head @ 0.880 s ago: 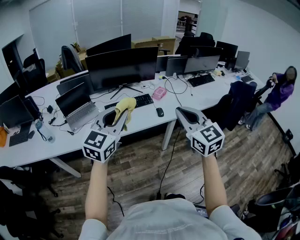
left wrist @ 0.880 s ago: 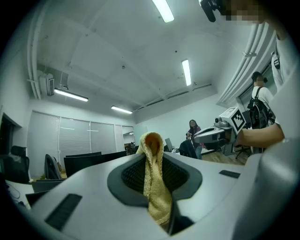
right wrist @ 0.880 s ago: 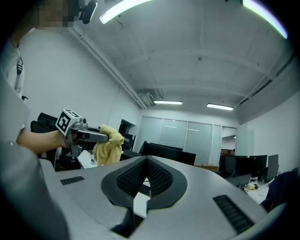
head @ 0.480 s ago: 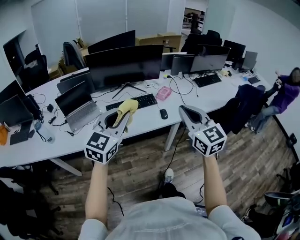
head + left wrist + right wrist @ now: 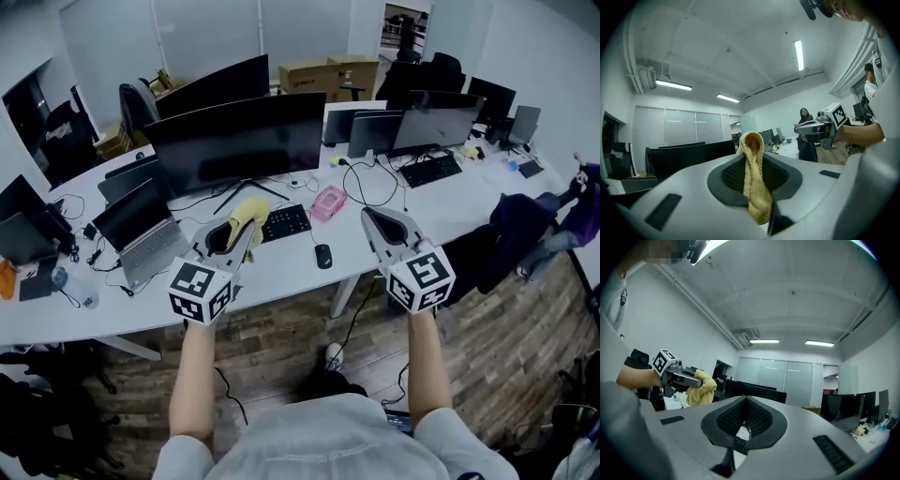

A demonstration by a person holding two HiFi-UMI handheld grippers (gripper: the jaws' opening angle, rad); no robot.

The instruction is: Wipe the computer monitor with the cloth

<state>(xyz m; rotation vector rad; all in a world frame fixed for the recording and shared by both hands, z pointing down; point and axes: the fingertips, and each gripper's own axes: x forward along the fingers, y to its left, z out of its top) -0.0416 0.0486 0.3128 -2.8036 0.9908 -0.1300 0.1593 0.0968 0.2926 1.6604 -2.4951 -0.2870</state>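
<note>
Only the head view showed the long white surface [image 5: 281, 267] and the wide black curved computer monitor [image 5: 234, 141] standing on it, screen dark, with a black keyboard [image 5: 284, 222] and a black mouse [image 5: 323, 255] in front of it. Both tools hung above the wooden floor [image 5: 272, 352], short of the surface's near edge and well apart from the monitor.

The left hand-held gripper [image 5: 238, 234] had its jaws clamped on a small yellow terry cloth [image 5: 249, 216]. Its own camera gave the detail: the cloth [image 5: 753, 178] was a narrow folded strip pinched in the seam, a rounded loop rising above the tips and a nubbly tail hanging below. That view also caught a person in dark clothes [image 5: 805, 136] standing far across the room.

The right hand-held gripper [image 5: 377, 221] held nothing. Its own view showed the ribbed black pads [image 5: 757, 420] pressed together at the tips. That camera alone saw the cloth [image 5: 702, 387] from the side, bunched and drooping from the other tool's tip.
</note>
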